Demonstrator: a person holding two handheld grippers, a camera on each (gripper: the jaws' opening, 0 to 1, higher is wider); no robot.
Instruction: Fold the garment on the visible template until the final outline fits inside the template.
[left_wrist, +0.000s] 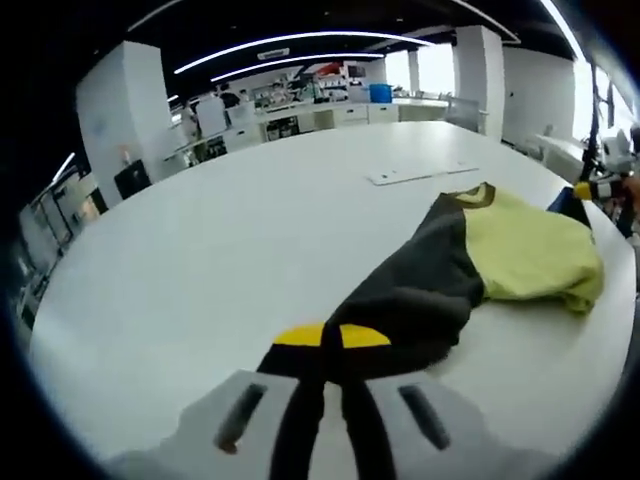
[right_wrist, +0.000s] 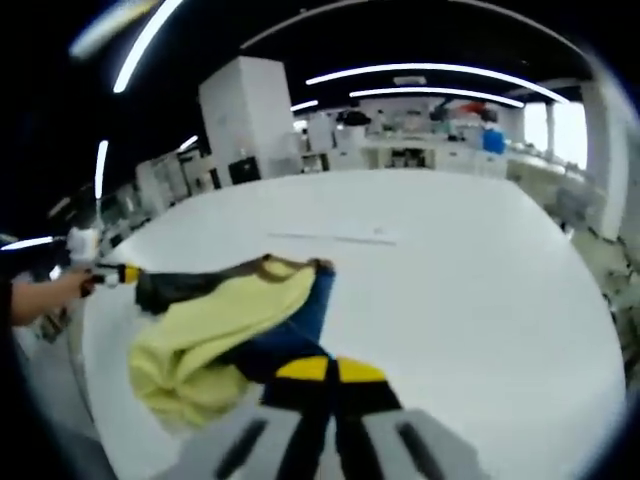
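Garment lies bunched on the white bench, long axis running from 6 o'clock to about 2 o'clock in the left gripper view: dark panel nearest the camera, yellow-green panel and collar at the far end. Left gripper has its yellow-tipped fingers drawn together on the dark hem, cloth pinched between them. In the right gripper view the garment stretches from 6 o'clock toward 10 o'clock, yellow-green folds on top, blue panel beneath and reaching right up to the tips. Right gripper fingers are also pressed together on that blue edge. Flat white template sits on the bench beyond the collar, around 1 o'clock in the left gripper view, apart from the cloth. Person's hand shows at 9 o'clock in the right gripper view.
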